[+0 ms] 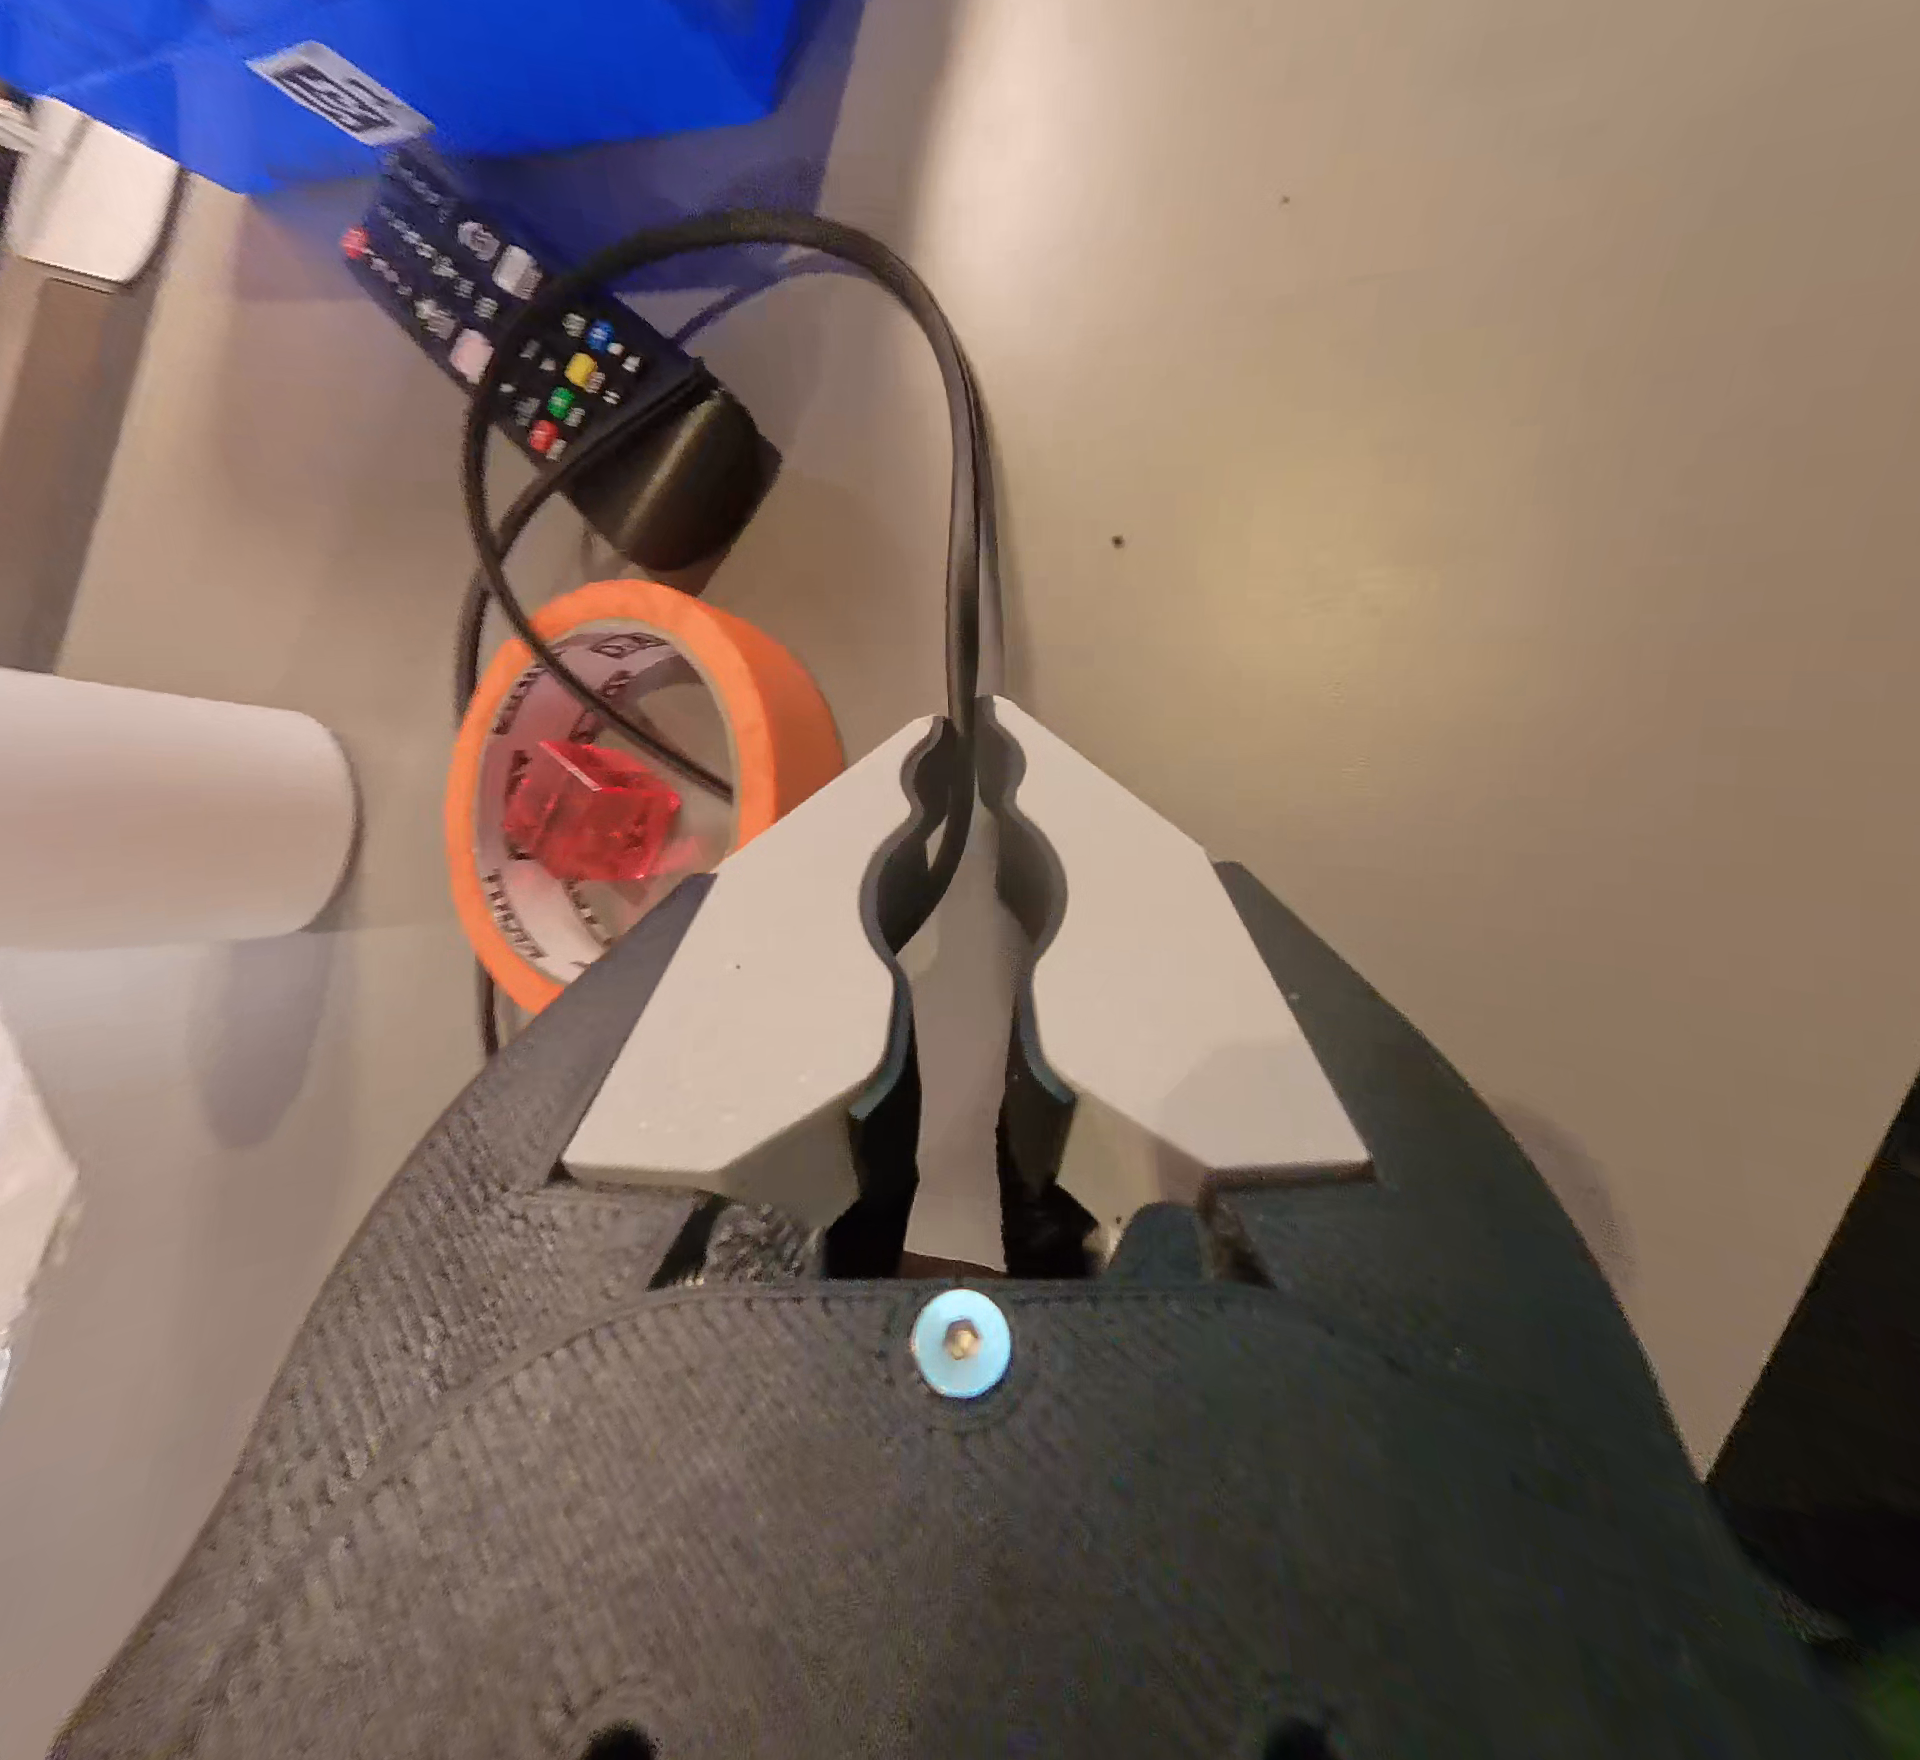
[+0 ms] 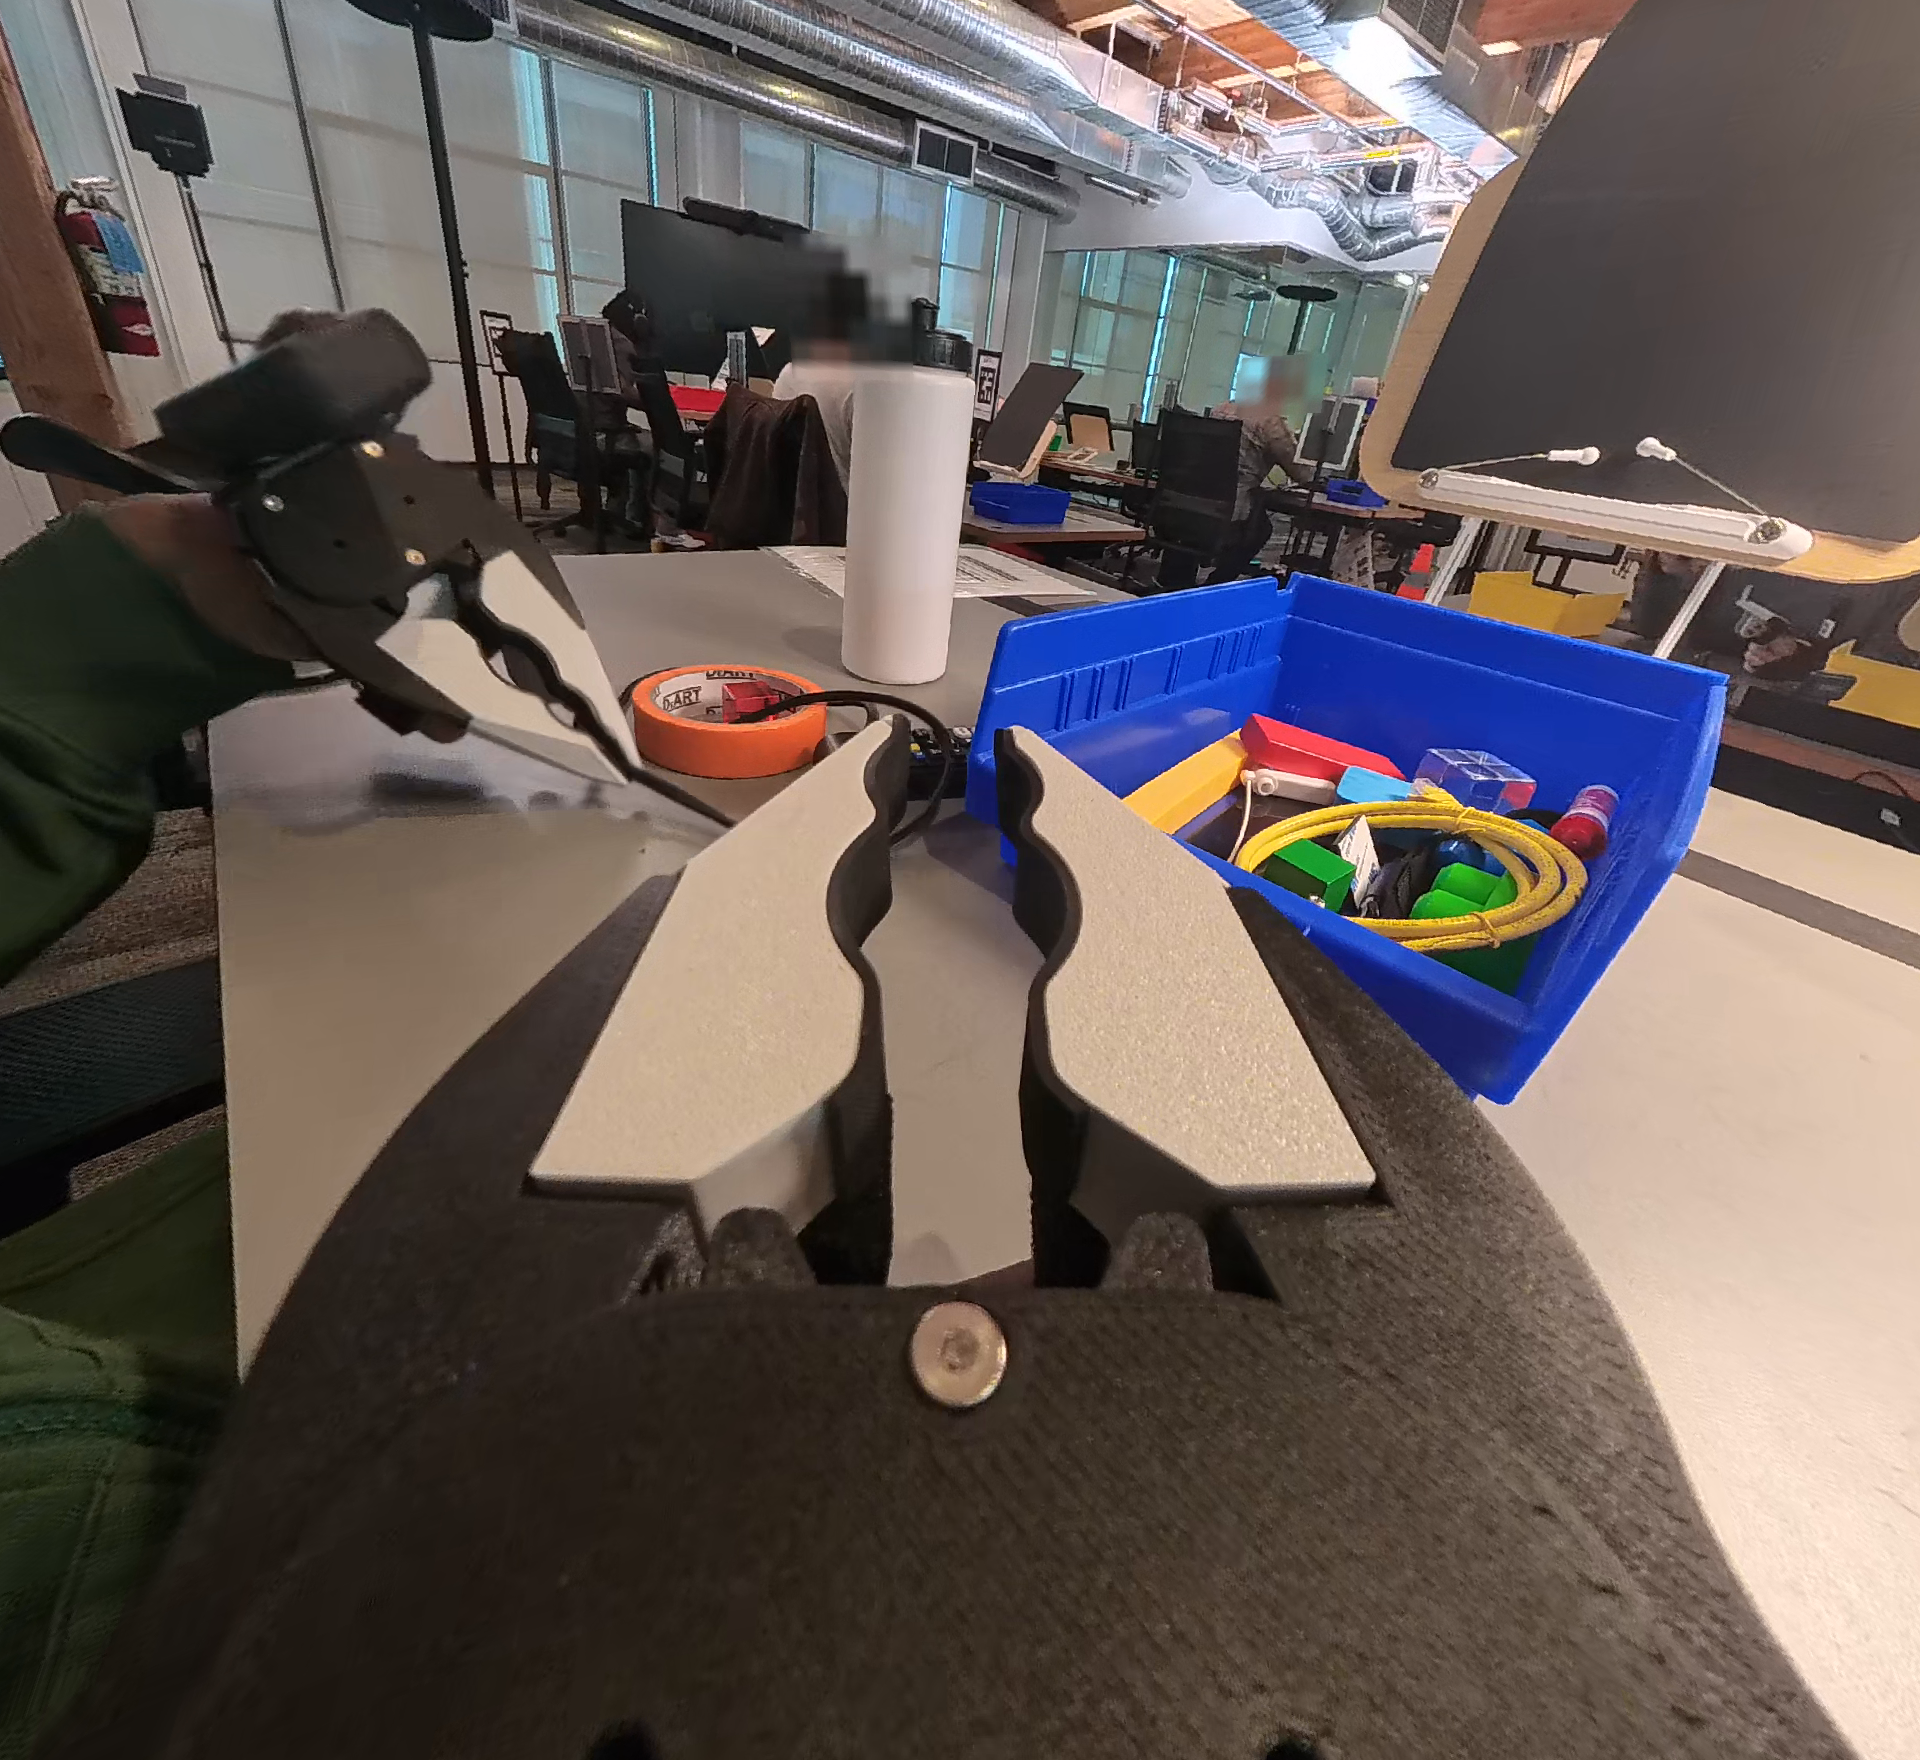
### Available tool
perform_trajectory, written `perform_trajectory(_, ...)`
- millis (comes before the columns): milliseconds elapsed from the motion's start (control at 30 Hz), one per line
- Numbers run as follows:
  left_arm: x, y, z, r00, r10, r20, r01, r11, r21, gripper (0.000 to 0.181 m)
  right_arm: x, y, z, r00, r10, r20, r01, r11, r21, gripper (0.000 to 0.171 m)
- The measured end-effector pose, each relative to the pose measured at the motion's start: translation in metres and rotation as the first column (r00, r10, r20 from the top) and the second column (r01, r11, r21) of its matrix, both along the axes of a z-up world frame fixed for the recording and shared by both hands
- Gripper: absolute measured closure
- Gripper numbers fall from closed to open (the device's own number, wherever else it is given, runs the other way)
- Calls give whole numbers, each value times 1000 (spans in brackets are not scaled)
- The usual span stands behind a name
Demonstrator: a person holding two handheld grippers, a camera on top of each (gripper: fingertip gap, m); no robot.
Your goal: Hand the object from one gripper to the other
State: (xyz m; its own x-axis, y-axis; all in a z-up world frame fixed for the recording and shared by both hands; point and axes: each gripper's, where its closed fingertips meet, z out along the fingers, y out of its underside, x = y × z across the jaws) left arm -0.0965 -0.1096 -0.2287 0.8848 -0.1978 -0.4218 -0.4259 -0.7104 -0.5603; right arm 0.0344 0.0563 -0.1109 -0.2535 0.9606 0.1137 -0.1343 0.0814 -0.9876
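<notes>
A thin black cable point(image 1: 966, 505) is pinched between the tips of my left gripper point(image 1: 966, 723), which is shut on it. The cable loops up and round to the left over a black remote control point(image 1: 520, 328) and an orange tape roll point(image 1: 665, 609). In the right wrist view the left gripper point(image 2: 623, 770) is at the left, tilted down over the grey table, with the cable point(image 2: 686, 801) running out of its tips. My right gripper point(image 2: 951, 731) is open and empty, its tips a little right of the left gripper's tips and apart from the cable.
A red translucent brick point(image 1: 587, 822) lies inside the tape roll point(image 2: 717, 744). A blue bin point(image 2: 1351, 671) with blocks and a yellow cable stands at the right. A white bottle point(image 2: 899, 526) stands behind the tape. A black board on a stand point(image 2: 1662, 256) is at the far right. Some 25 cm of space lies between my two pairs of fingers. The red translucent brick point(image 1: 587, 822) is about 10 cm from my left fingertips and 30 cm from my right.
</notes>
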Motion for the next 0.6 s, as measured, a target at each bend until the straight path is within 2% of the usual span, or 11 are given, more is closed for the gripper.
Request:
perform_trajectory(33, -3, -1, 6, 1000, 9, -18, -9, 1000, 23, 177, 0, 0, 0, 1000, 0, 0, 0, 1000, 1, 155)
perform_trajectory(167, -22, -15, 23, 994, 86, -69, -80, 993, 87, 177, 0, 0, 0, 1000, -1, -2, 1, 1000, 3, 155)
perform_trajectory(400, -68, -49, 14, 965, 259, -42, -253, 961, 108, 176, 0, 1, 0, 1000, -4, -1, 4, 1000, -5, 155)
perform_trajectory(600, -56, -36, 43, 974, 205, 93, -224, 930, 291, 152, -1, 11, 3, 1000, -2, 14, 4, 993, -114, 155)
